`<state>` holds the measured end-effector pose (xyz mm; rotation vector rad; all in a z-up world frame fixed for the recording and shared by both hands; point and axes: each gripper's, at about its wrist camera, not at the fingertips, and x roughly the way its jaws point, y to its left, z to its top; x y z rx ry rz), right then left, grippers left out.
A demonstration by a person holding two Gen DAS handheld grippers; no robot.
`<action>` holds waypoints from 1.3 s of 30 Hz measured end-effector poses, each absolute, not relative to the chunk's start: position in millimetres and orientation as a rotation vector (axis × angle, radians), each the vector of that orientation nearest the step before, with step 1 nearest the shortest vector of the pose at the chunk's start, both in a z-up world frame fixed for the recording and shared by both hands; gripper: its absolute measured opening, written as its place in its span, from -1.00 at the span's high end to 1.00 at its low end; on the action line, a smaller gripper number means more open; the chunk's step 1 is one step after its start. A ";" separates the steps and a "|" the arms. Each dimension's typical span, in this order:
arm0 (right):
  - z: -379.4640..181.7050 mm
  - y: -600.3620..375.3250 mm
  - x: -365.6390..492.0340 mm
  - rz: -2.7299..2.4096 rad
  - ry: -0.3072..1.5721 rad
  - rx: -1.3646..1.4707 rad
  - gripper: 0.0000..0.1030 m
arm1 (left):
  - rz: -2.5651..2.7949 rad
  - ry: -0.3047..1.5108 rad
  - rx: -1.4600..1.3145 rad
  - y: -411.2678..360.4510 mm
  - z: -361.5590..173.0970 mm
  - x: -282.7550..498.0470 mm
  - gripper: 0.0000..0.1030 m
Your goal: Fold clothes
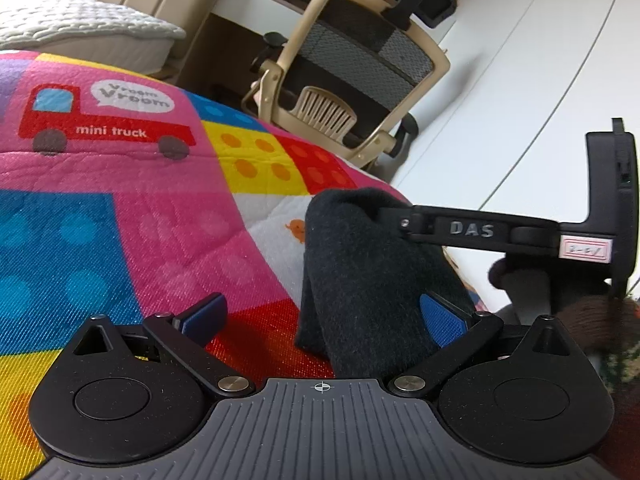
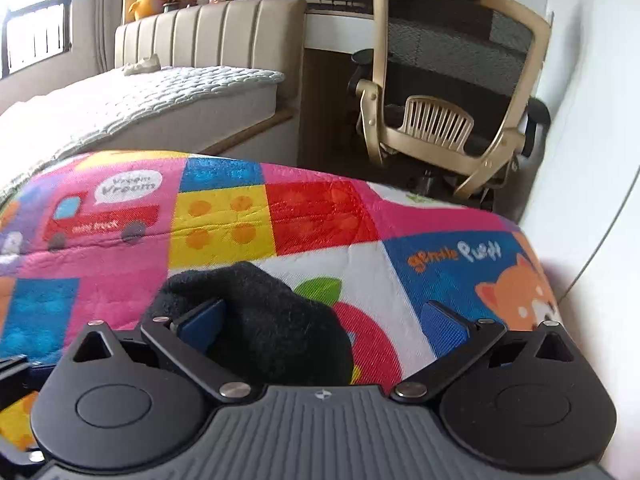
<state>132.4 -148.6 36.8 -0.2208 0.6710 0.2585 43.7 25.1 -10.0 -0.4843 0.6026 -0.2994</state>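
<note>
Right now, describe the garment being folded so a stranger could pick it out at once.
Find the bright patchwork play mat with the red mini truck. Near its front lies a dark fuzzy garment, bunched in a heap. It is the only plain black, unprinted thing on the mat.

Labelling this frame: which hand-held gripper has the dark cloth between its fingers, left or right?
Both do. The left hand-held gripper and the right hand-held gripper each stand open around the dark cloth, neither closed on it.

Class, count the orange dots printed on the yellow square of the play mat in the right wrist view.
4 orange dots on the yellow square of the play mat: two above the crease, two below. None looks hidden.
</note>
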 end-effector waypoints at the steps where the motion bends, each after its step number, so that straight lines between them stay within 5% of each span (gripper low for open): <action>1: 36.9 -148.5 131.6 0.257 0.671 -0.224 -1.00 | -0.299 0.602 -0.486 25.3 -9.7 43.5 -1.00; 39: 52.3 -199.9 70.2 0.383 0.698 0.002 -1.00 | -0.216 0.593 -0.477 31.0 -8.6 43.7 -1.00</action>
